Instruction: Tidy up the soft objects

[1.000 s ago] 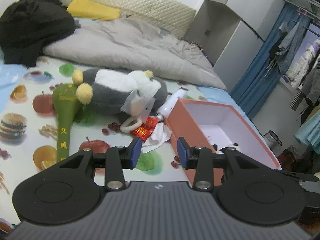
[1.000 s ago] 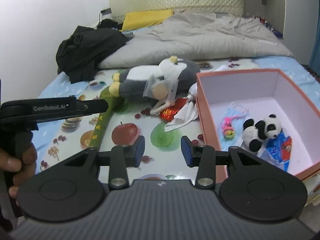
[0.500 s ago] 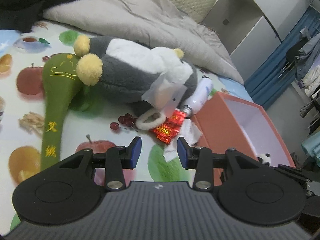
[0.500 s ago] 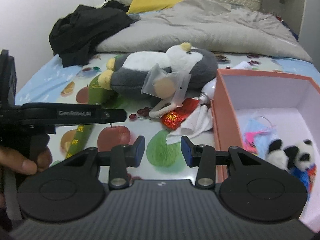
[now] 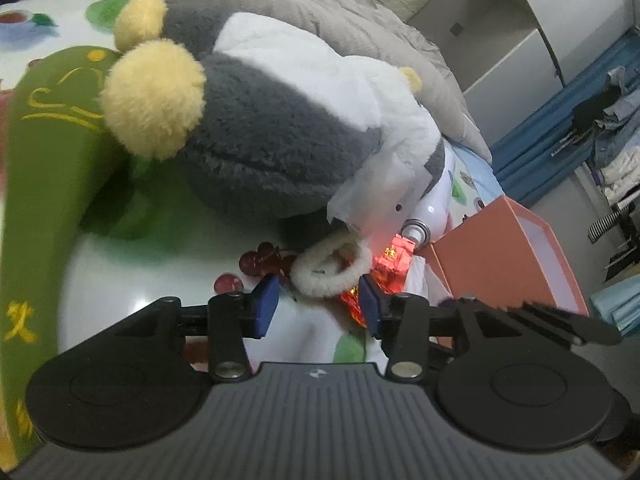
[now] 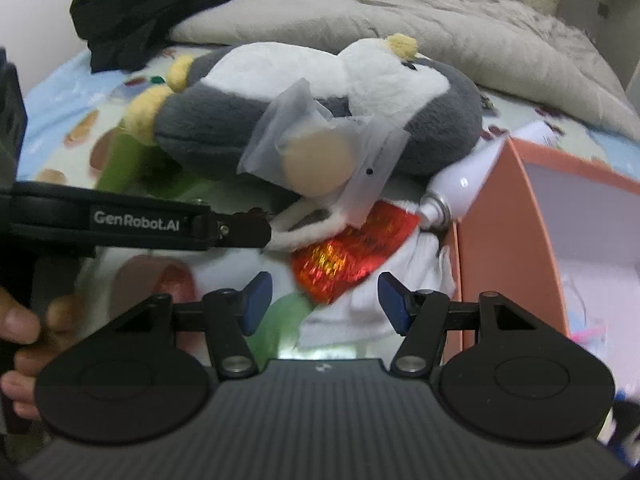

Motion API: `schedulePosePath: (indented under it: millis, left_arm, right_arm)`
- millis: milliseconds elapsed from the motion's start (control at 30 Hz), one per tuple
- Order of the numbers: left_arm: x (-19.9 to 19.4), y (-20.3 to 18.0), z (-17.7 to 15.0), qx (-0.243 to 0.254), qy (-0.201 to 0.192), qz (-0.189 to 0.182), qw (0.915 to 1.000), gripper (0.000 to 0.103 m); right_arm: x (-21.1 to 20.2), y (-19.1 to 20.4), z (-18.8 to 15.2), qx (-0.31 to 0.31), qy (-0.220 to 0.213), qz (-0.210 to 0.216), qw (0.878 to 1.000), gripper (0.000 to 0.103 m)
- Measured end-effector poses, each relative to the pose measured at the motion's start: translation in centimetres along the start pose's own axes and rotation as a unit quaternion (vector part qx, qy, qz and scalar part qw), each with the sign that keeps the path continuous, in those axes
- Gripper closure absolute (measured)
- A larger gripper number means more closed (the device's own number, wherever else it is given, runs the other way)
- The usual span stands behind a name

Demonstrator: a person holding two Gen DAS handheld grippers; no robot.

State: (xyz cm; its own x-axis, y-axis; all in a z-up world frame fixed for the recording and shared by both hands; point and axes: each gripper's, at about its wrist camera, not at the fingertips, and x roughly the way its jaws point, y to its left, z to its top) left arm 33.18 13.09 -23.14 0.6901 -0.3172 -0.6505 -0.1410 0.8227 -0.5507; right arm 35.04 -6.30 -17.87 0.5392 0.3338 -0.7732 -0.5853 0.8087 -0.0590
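Fluffy white hair tie (image 5: 330, 270) between spread left claw (image 5: 319, 306) fingers; right claw (image 6: 325, 304) spread above red foil packet (image 6: 352, 254).

- The left hand-held gripper (image 5: 318, 306) has a matte black frame with two round discs, a dark grey ribbed housing, and blue pads on its fingertips (image 5: 266, 306).
- Silver screws mark the pivot of each black finger link.
- The right hand-held gripper (image 6: 324, 304) has the same build: black links, blue pads, a ribbed grey body with a small logo at the centre.
- In the right wrist view the left hand-held gripper's black side carries white "GenRobot.AI" lettering.
- The person's left hand (image 6: 18, 344) shows bare skin, fingers partly blurred.
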Motion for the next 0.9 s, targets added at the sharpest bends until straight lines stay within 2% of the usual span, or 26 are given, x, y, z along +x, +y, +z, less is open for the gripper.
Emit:
schedulePosePath:
  millis: [100,267,333,533,633,700,733,900]
  left_arm:
    - [1.0,0.0,0.3,0.011,0.004,-0.010,0.9999,0.053]
    - [2.6,-0.2,0.7,0.028,0.015,-0.030,0.9990,0.049]
    - [3.0,-0.3,0.8,0.035,0.020,-0.038,0.9984,0.049]
    - [3.9,-1.2,0.8,0.067,0.028,-0.027,0.9970,0.051]
    - [4.2,-1.3,0.7,0.067,0.032,-0.014,0.9971,0.072]
    - [4.1,-1.2,0.7,0.061,0.031,-0.012,0.9976,0.077]
    - [4.2,-1.2,0.6,0.055,0.030,-0.015,0.9979,0.085]
    - [3.0,-1.5,0.5,0.052,0.019,0.003,0.9984,0.092]
  right_arm:
    - [1.1,0.2,0.5,-0.022,-0.005,0.003,1.000,0.042]
    - [3.0,0.2,0.5,-0.041,0.013,-0.004,0.999,0.043]
    - [3.5,0.1,0.4,-0.043,0.023,-0.004,0.999,0.047]
    - [3.6,-0.1,0.4,-0.044,0.022,0.000,0.999,0.050]
    - [3.5,0.0,0.4,-0.047,0.022,-0.001,0.999,0.052]
    - [3.4,-0.1,0.5,-0.044,0.023,0.001,0.999,0.053]
    - [3.3,0.0,0.5,-0.044,0.024,0.002,0.999,0.053]
    - [2.8,0.2,0.4,-0.048,0.024,0.009,0.999,0.054]
